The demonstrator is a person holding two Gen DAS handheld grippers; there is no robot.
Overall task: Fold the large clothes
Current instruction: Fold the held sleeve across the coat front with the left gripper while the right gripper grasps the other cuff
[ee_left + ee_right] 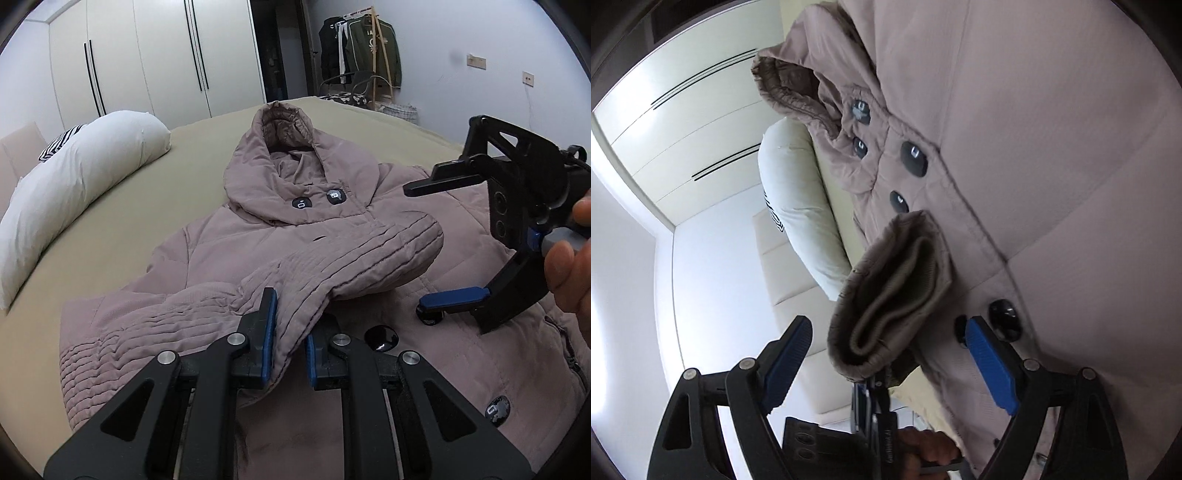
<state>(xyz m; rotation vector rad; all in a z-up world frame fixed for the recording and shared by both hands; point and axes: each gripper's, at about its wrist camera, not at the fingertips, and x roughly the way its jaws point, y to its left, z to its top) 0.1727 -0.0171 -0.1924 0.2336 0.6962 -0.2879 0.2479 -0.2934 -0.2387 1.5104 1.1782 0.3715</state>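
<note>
Left wrist view: the left gripper (290, 328) pinches the puffy mauve coat's stitched sleeve (332, 258), which runs toward the right, where the right gripper (436, 243) waits spread wide.

Mauve coat (332, 258) with dark buttons (334, 196) on the olive bed (147, 206). White pillow (74, 184) by its left edge; grippers' pads (991, 369) blue, their arms black.

A home bedroom: bed (155, 206), pillow (74, 184), white wardrobe (147, 51), clothes rack (369, 48)
</note>
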